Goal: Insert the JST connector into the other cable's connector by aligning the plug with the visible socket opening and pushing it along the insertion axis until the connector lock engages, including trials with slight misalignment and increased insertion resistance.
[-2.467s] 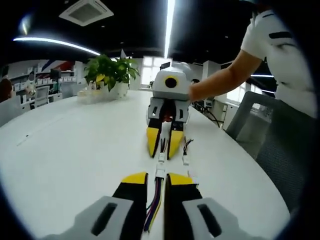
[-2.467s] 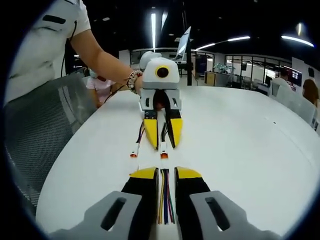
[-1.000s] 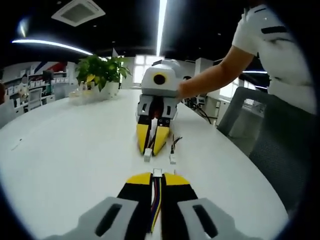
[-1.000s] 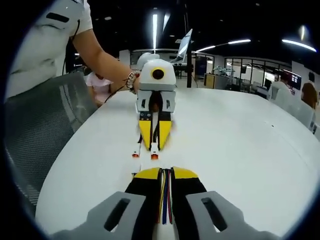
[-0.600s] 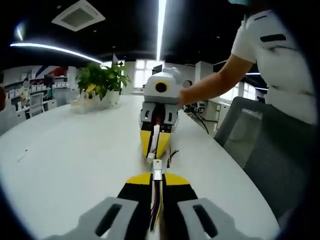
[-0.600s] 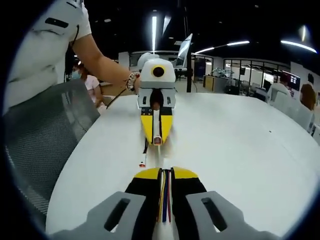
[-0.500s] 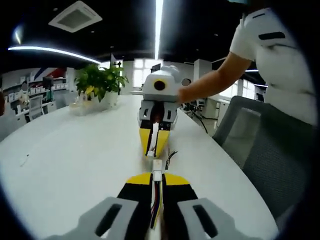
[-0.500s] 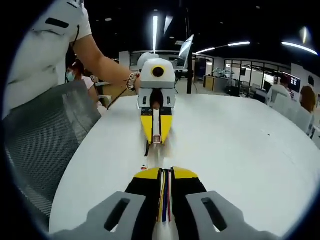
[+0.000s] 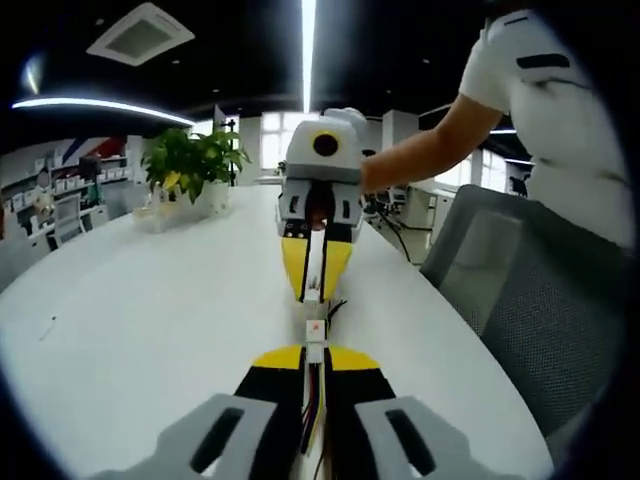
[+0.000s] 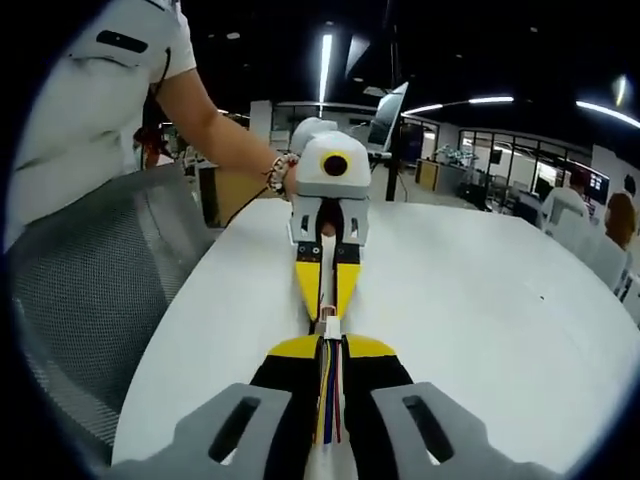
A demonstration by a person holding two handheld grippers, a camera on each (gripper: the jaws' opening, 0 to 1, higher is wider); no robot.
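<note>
Pinching their cables, both hand-held grippers, left [image 9: 313, 357] and right [image 10: 327, 346], faced off. Slight tilt could've jammed plug [image 9: 314, 335] outside socket [image 9: 312, 296]

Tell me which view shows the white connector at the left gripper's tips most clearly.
The left gripper view: the small white JST connector juts just past the left gripper with a visible gap before the right gripper. In the right gripper view the meeting point is cramped between yellow tips, so the parts blur together.

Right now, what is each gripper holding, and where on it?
Each holds a cable by its coloured wires, just behind the connector. The left gripper grips its cable; the right gripper grips the other cable. The connector tips meet between them.
</note>
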